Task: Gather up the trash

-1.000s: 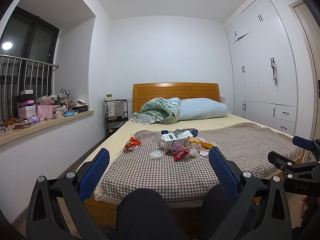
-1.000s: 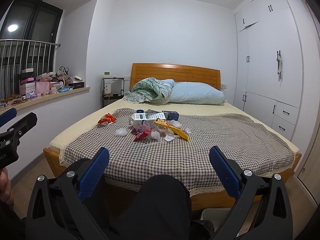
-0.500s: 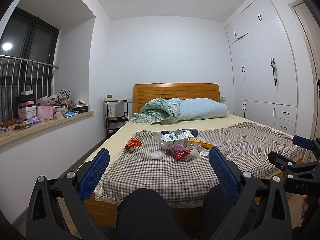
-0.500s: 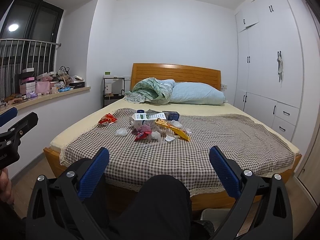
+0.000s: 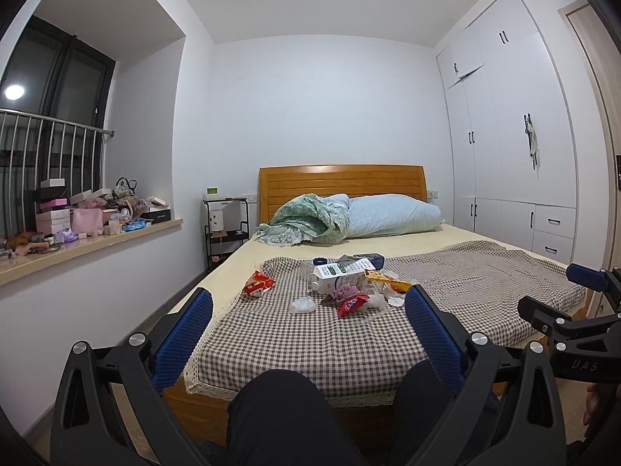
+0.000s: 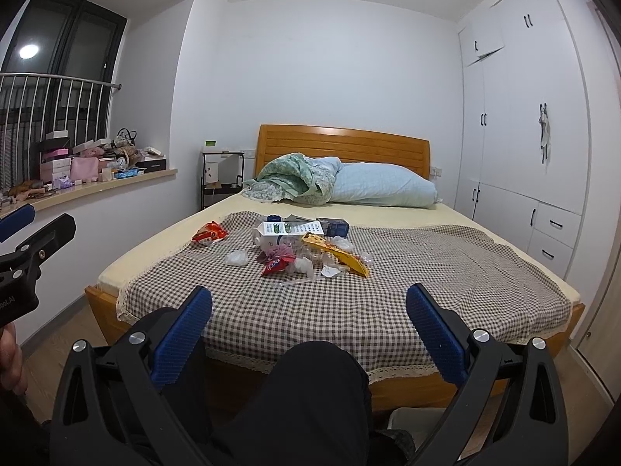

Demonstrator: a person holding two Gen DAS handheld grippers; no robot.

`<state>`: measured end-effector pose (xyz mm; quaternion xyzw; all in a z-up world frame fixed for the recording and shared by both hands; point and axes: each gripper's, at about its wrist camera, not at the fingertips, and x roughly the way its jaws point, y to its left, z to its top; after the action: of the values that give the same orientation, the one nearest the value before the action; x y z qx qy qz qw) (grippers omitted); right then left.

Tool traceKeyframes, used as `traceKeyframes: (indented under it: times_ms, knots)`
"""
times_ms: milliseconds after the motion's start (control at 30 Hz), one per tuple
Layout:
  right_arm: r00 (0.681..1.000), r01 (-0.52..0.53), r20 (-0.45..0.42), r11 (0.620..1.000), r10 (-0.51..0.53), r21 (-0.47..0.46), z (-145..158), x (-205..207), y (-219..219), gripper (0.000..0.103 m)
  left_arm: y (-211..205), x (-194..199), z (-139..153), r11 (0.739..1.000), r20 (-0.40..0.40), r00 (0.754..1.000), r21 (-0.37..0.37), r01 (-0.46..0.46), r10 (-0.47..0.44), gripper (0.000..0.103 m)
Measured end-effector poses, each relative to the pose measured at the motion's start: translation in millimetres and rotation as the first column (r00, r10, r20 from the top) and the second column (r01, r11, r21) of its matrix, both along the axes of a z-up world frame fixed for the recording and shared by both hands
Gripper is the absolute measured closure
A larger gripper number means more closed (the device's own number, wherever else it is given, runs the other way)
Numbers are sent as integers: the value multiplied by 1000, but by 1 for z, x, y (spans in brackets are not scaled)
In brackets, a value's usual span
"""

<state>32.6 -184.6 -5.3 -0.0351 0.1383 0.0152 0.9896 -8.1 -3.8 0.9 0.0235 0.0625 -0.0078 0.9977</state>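
Note:
Trash lies in a heap on the checked cloth (image 5: pixel 310 341) (image 6: pixel 427 295) covering the bed: a white milk carton (image 5: pixel 337 274) (image 6: pixel 289 230), a red snack wrapper (image 5: pixel 257 283) (image 6: pixel 209 233), a red packet (image 5: pixel 351 304) (image 6: pixel 277 265), a yellow wrapper (image 5: pixel 388 280) (image 6: pixel 335 257), crumpled white tissue (image 5: pixel 302 305) (image 6: pixel 236 258) and a dark blue box (image 6: pixel 337 228). My left gripper (image 5: pixel 308 334) is open and empty, well short of the bed. Off to its right, my right gripper (image 6: pixel 308 334) is also open and empty, and shows in the left view (image 5: pixel 574 310).
A person's dark-clothed knee (image 5: pixel 279 407) (image 6: pixel 314 384) sits below both grippers. Pillow (image 6: pixel 382 188) and green blanket (image 6: pixel 295 178) lie at the wooden headboard. A cluttered window ledge (image 5: pixel 89 229) runs along the left; white wardrobes (image 6: pixel 524 155) line the right. A small rack (image 5: pixel 226 229) stands beside the bed.

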Motion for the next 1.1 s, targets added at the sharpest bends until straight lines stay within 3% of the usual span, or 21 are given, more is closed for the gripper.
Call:
traceKeyframes:
  times_ms: [600,833,1100]
  knots:
    - [1000,2,-22,1000,-2,5,-5,9,0,7,2,17,-7,1000,-54,999,-20,7,-8,7]
    - [998,-14,-66,1000,13,-4,-14,35,0,7,8,57,-16,1000,-101,995,-17,-23,21,7]
    - [987,14,-162,999,-19,-34,-39,91,-9,7,17,138,-46,999,-231,972,-5,-31,29,7]
